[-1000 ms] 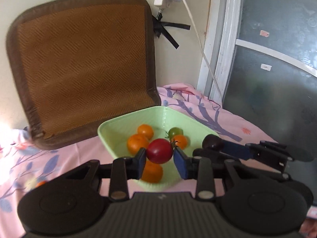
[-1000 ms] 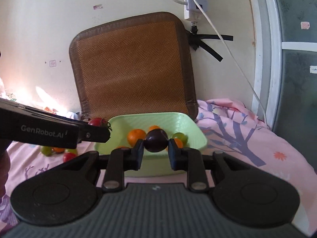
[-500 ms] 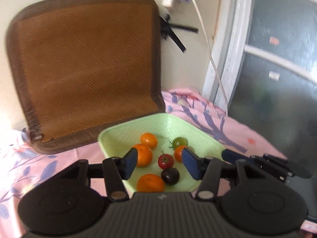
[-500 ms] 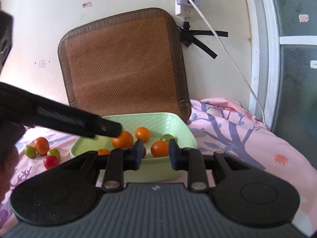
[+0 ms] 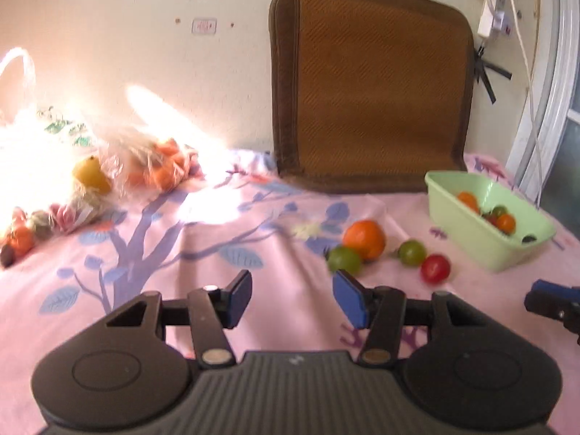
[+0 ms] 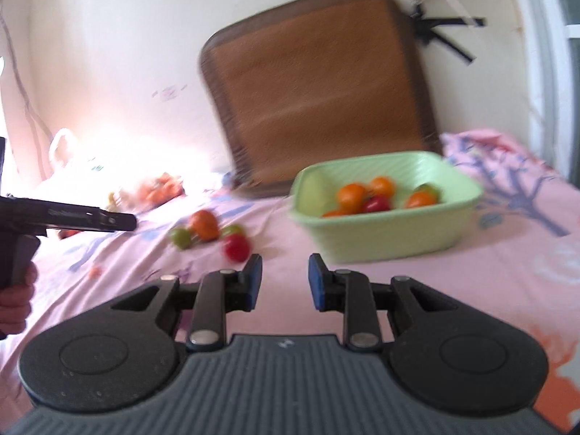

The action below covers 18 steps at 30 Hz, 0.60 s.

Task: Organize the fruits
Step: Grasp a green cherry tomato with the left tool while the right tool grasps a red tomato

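Progress: green basket (image 6: 391,232) at right of centre in the right wrist view already holds several fruits: oranges, a red tomato (image 6: 377,203), something green at the back. Left to do: a cluster of four on the pink bedsheet (image 5: 253,290), right of centre in the left wrist view: orange fruit (image 5: 364,239), two green tomatoes (image 5: 344,259) and (image 5: 411,252), red tomato (image 5: 435,268). More fruit in plastic bags (image 5: 90,181) at far left, blown out by sunlight; can't tell if those count.

Left tongs (image 5: 291,299): apart, nothing between them, aimed at bare sheet just left of the cluster. Right tongs (image 6: 282,281): narrow gap, empty.

Versus a second ago: left tongs were clamped on a red tomato, right on a dark fruit, both over the basket. Both fruits are released; left view has swung from the basket to the loose cluster, and the basket now sits at right edge.
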{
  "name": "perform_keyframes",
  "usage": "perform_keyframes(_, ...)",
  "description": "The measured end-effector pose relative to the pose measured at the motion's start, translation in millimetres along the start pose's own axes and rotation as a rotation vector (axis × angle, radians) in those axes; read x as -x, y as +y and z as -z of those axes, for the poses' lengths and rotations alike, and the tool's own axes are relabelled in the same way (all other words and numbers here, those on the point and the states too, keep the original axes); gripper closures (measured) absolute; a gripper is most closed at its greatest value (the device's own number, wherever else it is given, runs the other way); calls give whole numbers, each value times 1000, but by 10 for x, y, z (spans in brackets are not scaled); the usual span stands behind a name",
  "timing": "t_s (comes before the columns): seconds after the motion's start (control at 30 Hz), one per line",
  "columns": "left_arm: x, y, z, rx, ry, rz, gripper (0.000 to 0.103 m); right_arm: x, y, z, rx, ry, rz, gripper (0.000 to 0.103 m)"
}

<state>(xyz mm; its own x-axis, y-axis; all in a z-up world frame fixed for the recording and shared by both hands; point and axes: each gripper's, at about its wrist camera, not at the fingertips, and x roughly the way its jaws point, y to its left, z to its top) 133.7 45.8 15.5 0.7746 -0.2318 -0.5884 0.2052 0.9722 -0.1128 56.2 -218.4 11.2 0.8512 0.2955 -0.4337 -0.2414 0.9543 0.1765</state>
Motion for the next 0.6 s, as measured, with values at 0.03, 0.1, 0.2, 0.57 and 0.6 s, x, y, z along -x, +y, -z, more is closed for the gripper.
perform_keyframes(0.03, -26, 17, 10, -1, 7, 9, 52, -62, 63, -6, 13, 19, -4, 72)
perform_keyframes(0.1, -86, 21, -4, -7, 8, 28, 48, -133, 122, -18, 25, 35, -6, 68)
perform_keyframes(0.2, -217, -54, -75, -33, 4, 56, 46, -336, 267, -50, 67, 52, 3, 47)
perform_keyframes(0.57, -599, -288, -122, -119, 66, 125, 72, -966, 414, -180, 135, 166, 64, 55)
perform_keyframes(0.6, -583, -273, -113, -112, 64, 128, 73, -985, 405, -183, 128, 175, 64, 71)
